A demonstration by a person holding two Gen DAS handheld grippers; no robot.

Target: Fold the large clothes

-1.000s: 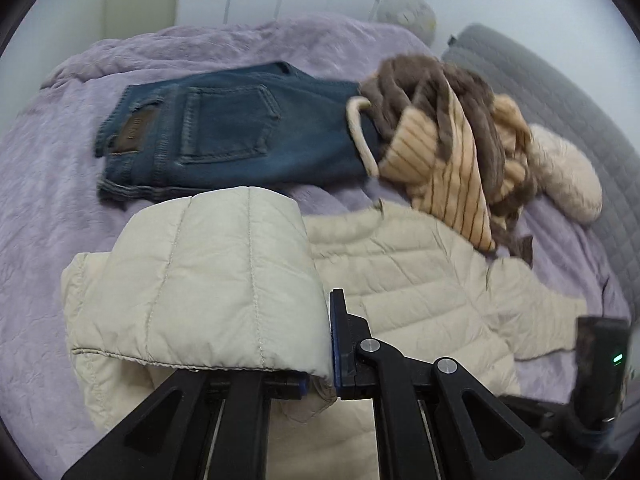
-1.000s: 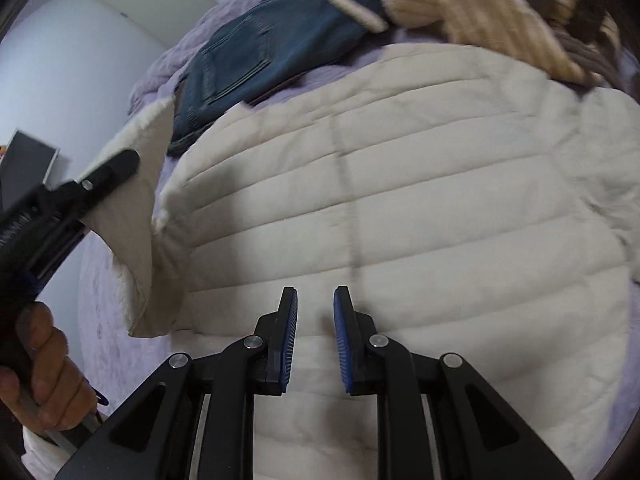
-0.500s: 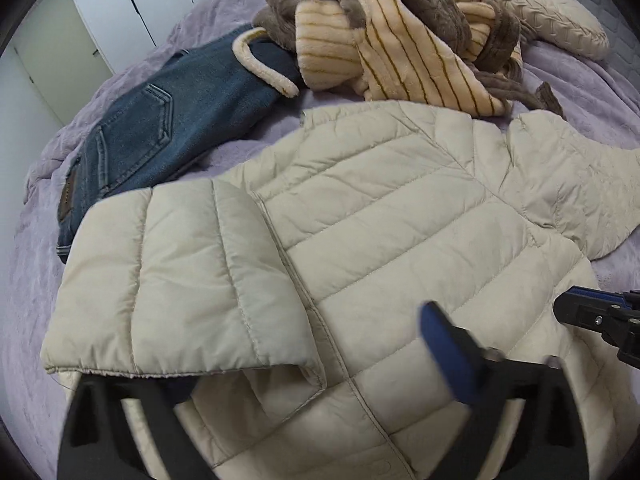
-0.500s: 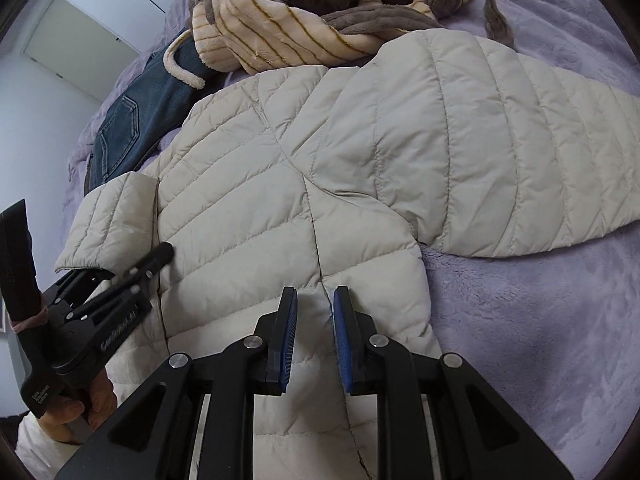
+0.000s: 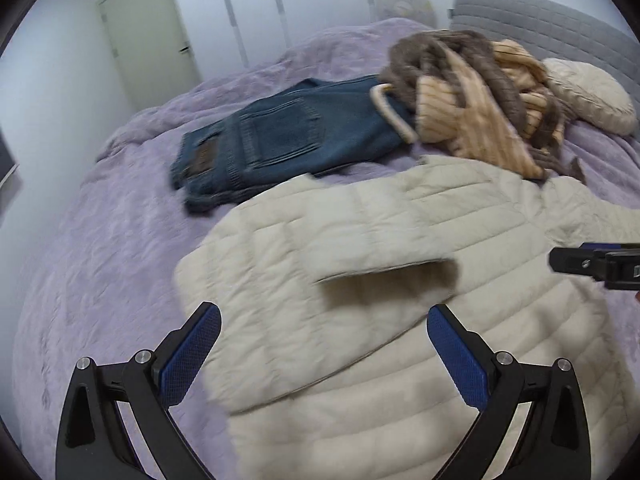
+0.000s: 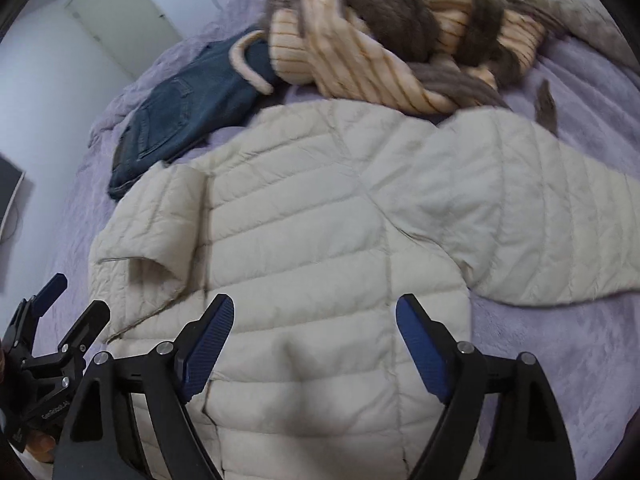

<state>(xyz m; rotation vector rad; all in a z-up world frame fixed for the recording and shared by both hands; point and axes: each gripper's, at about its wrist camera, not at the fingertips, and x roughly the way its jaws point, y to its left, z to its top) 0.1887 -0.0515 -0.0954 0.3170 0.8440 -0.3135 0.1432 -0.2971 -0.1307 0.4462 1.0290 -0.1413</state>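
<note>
A cream quilted jacket [image 6: 320,248] lay spread on the purple bed [image 5: 92,264] directly ahead of and beneath both claws, its hem hidden behind the right claw's [image 6: 314,344] black frame and the far end of its outstretched sleeve [image 6: 540,216] cut off at the frame edge, to that claw's right. The other sleeve [image 5: 352,236] lay folded over the jacket's body just beyond the left claw [image 5: 324,354], blurred, so its cuff edge was hard to make out.

Both claws stood spread wide with nothing between their blue pads. In the left wrist view only the tip of the right claw showed, at the right edge; in the right wrist view the left claw [image 6: 60,304] sat low to the left, its handle partly cut off, with small white lettering on its body too small to read.

Beyond the jacket, farther from the claws, lay one pair of blue jeans [image 5: 288,140], a brown patch [image 5: 204,156] at the waistband whose wording could not be read. To the jeans' right sat one heap of brown and tan striped fleece [image 5: 480,112], garment count unclear, with one cream pillow [image 5: 588,96] behind it against a grey headboard [image 5: 540,20]. One door [image 5: 148,28] stood in the far wall, and a round pale object [image 5: 404,4] near the headboard was too blurred to identify.
</note>
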